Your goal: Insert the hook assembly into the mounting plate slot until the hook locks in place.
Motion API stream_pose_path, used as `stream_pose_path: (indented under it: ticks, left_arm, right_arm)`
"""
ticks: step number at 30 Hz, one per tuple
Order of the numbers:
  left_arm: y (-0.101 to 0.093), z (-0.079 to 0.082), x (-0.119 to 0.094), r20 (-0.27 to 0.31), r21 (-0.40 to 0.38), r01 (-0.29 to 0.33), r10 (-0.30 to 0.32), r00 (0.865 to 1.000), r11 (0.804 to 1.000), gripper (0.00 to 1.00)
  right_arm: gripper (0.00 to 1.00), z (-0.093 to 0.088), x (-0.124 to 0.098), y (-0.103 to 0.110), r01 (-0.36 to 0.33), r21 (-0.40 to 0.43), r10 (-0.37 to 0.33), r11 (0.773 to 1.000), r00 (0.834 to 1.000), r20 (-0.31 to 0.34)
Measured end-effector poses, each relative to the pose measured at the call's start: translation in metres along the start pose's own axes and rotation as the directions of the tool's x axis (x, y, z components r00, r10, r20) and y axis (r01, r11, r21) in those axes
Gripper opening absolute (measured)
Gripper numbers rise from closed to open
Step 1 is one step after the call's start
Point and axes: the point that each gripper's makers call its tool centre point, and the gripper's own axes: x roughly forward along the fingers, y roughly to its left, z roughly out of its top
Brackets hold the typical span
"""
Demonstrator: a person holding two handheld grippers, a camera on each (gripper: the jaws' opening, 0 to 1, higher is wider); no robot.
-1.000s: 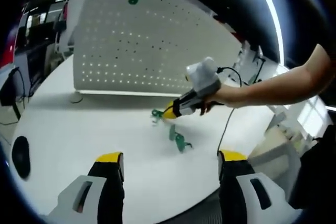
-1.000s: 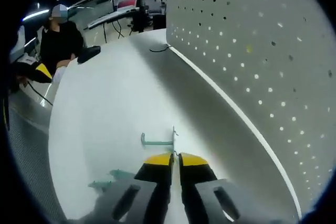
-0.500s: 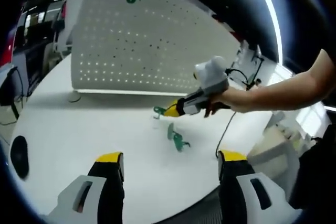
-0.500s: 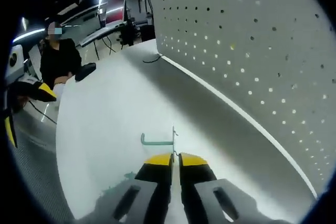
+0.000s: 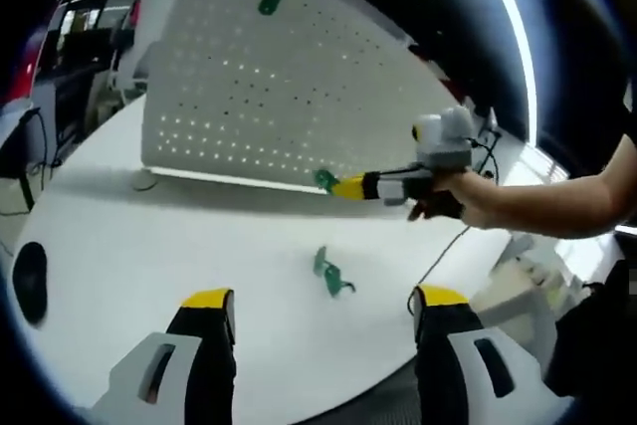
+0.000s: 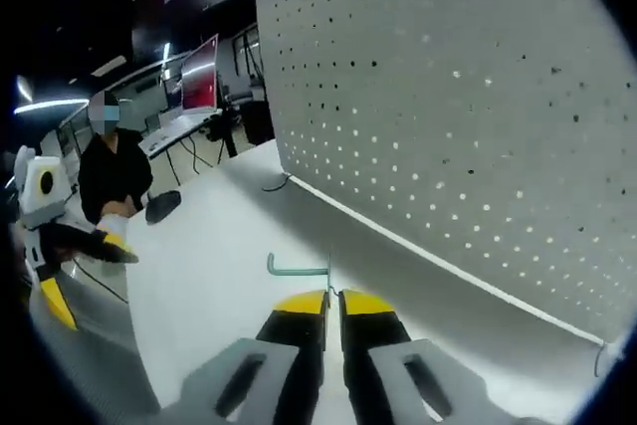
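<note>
Base of the green hook (image 6: 299, 268) pinched out of sight between the yellow tips of the right gripper (image 6: 333, 303). Same hook too small to make out in the left gripper view. Pegboard (image 6: 478, 126) cut off at the right edge.

Left view: far, faces pegboard (image 5: 269, 87); right view: close alongside it; both share table (image 5: 149, 246).
</note>
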Motion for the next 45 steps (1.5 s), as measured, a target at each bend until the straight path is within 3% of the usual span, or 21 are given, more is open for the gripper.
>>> stream_pose_path:
  ticks: [9,14,18,23,31,42,45]
  left_arm:
    - [0.002,0.004,-0.003,0.021,-0.013,-0.007,0.007,1.0,1.0,0.73]
    - [0.002,0.007,-0.004,0.037,-0.048,0.005,-0.003,0.999,0.999,0.74]
    - [0.002,0.01,-0.005,0.06,-0.081,0.016,-0.011,0.998,0.997,0.74]
    - [-0.001,0.017,-0.008,0.1,-0.176,0.068,-0.051,0.994,0.982,0.73]
    - [-0.008,0.015,-0.007,0.092,-0.186,0.115,-0.099,0.991,0.976,0.63]
    - [-0.02,0.023,-0.008,0.149,-0.278,0.203,-0.166,0.975,0.939,0.5]
    - [-0.023,0.031,-0.012,0.196,-0.282,0.231,-0.18,0.964,0.931,0.45]
  right_arm:
    - [0.01,0.007,-0.029,0.015,0.035,0.016,-0.036,0.999,0.998,0.052]
    - [0.01,0.009,-0.051,0.038,0.024,0.026,-0.027,0.999,0.994,0.101]
    - [0.01,0.007,-0.059,0.059,-0.001,0.085,-0.011,0.996,0.989,0.147]
    - [0.01,-0.007,-0.062,0.087,-0.014,0.131,-0.007,0.991,0.987,0.163]
    - [0.01,-0.019,-0.063,0.122,-0.062,0.177,0.026,0.982,0.98,0.199]
    - [0.01,-0.016,-0.061,0.142,-0.126,0.175,0.086,0.977,0.972,0.218]
    - [0.01,-0.013,-0.059,0.148,-0.141,0.173,0.101,0.975,0.969,0.225]
